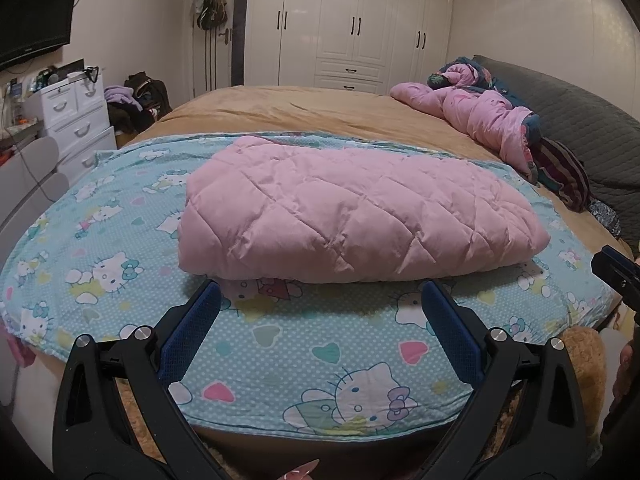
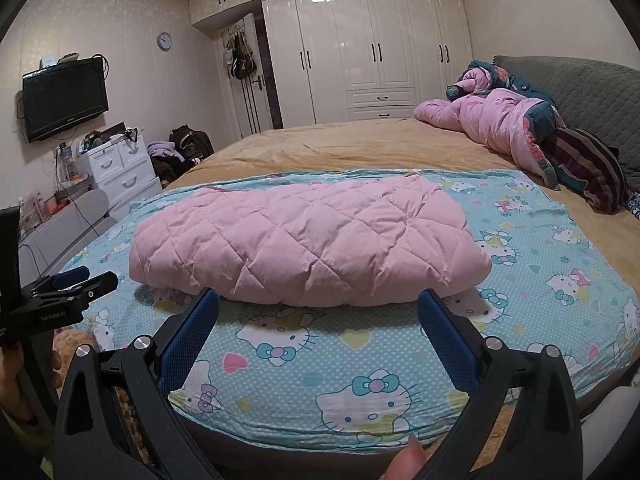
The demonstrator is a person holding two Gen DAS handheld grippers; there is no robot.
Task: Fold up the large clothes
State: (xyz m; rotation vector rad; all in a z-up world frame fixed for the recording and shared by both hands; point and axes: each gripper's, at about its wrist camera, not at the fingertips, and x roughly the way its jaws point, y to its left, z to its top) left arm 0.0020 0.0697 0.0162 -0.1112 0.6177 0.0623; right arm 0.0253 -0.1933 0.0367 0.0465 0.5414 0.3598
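- Garment: pink quilted coat (image 1: 352, 212), lying in a thick folded bundle on the cartoon-cat sheet (image 1: 120, 248) spread over the near end of the bed (image 1: 304, 108).
- Long axis: runs left to right across both wrist views, parallel to the near edge of the bed; the rounded fold edge faces the tongs.
- Ends: the bulkier end lies to the left, the other end to the right; which end is collar or hem cannot be told.
- Left tongs (image 1: 320, 300): spread wide, holding nothing, just short of the near edge of the bundle, facing its left-to-middle part.
- Right tongs (image 2: 318, 306): spread wide, holding nothing, just short of the same edge, facing its middle-to-right part.
- Nearness: both sit about equally close to the coat; each is nearer its own end.
- Judgement: the coat looks already folded at least once; a further fold would likely take the two ends or the near edge, each hand serving its own side.
- Other stock: second pink padded garment (image 2: 496, 120) heaped by the grey headboard (image 2: 592, 84), well apart from the bundle; white wardrobe (image 2: 380, 52) behind.
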